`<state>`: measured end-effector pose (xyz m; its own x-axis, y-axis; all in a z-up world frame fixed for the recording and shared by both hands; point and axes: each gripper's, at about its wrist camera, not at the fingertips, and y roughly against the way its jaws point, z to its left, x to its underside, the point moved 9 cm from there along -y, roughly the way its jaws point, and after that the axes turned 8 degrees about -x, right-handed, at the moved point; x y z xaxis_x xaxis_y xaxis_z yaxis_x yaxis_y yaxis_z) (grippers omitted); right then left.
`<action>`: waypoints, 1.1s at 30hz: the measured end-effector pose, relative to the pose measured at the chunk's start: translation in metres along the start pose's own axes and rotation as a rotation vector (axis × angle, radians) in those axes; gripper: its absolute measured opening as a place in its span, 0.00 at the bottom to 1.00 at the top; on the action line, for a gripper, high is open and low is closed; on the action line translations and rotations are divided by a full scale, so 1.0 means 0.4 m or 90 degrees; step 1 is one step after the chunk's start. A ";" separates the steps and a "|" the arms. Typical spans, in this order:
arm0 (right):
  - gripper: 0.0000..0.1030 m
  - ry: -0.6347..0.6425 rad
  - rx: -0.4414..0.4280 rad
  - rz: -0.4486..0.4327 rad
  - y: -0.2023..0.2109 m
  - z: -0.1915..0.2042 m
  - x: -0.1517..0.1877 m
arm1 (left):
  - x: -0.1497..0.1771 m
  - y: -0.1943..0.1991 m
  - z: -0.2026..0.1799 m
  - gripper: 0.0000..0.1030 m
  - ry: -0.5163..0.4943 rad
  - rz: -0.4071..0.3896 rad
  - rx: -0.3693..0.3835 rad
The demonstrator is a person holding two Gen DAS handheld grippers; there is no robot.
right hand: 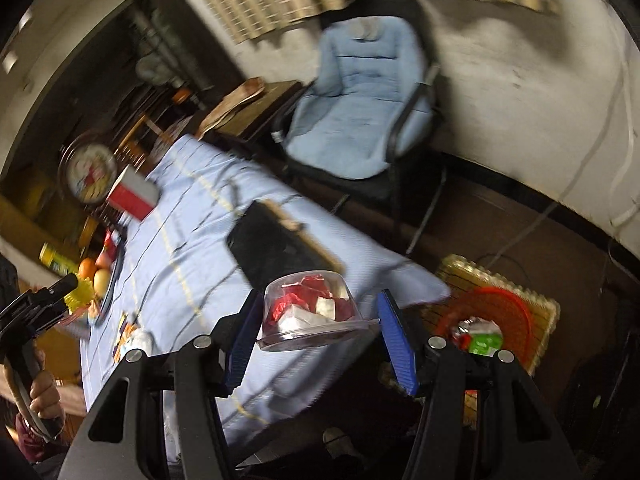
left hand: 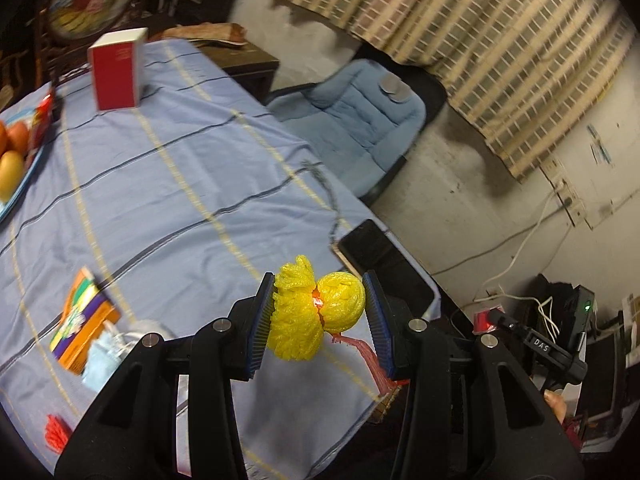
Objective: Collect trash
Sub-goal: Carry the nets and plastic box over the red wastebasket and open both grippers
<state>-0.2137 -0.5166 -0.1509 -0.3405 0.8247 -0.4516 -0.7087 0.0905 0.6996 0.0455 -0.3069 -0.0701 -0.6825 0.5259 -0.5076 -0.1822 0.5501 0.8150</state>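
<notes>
The yellow foam net (left hand: pixel 316 312) sits squeezed between the two blue pads of the left claw (left hand: pixel 320 316), up in the air above the near edge of the blue tablecloth (left hand: pixel 168 184). A red net strip (left hand: pixel 372 360) hangs down under it. The right claw (right hand: pixel 320 328) has a clear plastic cup (right hand: pixel 312 312) full of red and white wrappers between its pads. The left pad touches the cup, but the right pad looks a little apart from it, so I cannot tell if the grip is tight.

The red basket (right hand: pixel 500 312) on the floor, just past the right claw's right pad, already has some trash in it. I think both things should go there. It is best to move slowly, keep the cup level so nothing spills, and let go only right over the basket.

Both pictures are blurry. The right claw's frame hides the near part of the basket.
</notes>
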 end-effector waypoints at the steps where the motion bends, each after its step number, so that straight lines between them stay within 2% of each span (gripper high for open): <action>1: 0.56 -0.008 0.004 -0.003 0.005 -0.019 0.001 | -0.003 -0.009 -0.018 0.43 -0.006 0.004 0.004; 12: 0.56 -0.088 0.059 0.009 0.011 -0.222 0.051 | -0.017 -0.071 -0.162 0.43 -0.062 0.038 0.029; 18: 0.56 -0.143 0.090 0.039 -0.013 -0.343 0.109 | 0.003 -0.097 -0.228 0.43 -0.096 0.063 0.034; 23: 0.60 -0.188 0.110 0.043 -0.040 -0.445 0.116 | 0.022 -0.105 -0.263 0.43 -0.113 0.075 0.032; 25: 0.71 -0.228 0.103 0.022 -0.031 -0.488 0.099 | 0.031 -0.109 -0.281 0.43 -0.124 0.080 0.031; 28: 0.75 -0.246 0.093 -0.013 0.004 -0.514 0.070 | 0.042 -0.116 -0.311 0.43 -0.141 0.089 0.034; 30: 0.76 -0.240 0.106 -0.030 0.035 -0.523 0.059 | 0.048 -0.125 -0.333 0.43 -0.153 0.095 0.039; 33: 0.77 -0.249 0.111 -0.041 0.065 -0.535 0.069 | 0.057 -0.144 -0.386 0.43 -0.180 0.107 0.053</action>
<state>-0.3738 -0.6111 -0.2635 -0.0151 0.9610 -0.2763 -0.5945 0.2135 0.7752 -0.0689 -0.4267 -0.0856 -0.4722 0.7669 -0.4345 -0.0164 0.4852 0.8743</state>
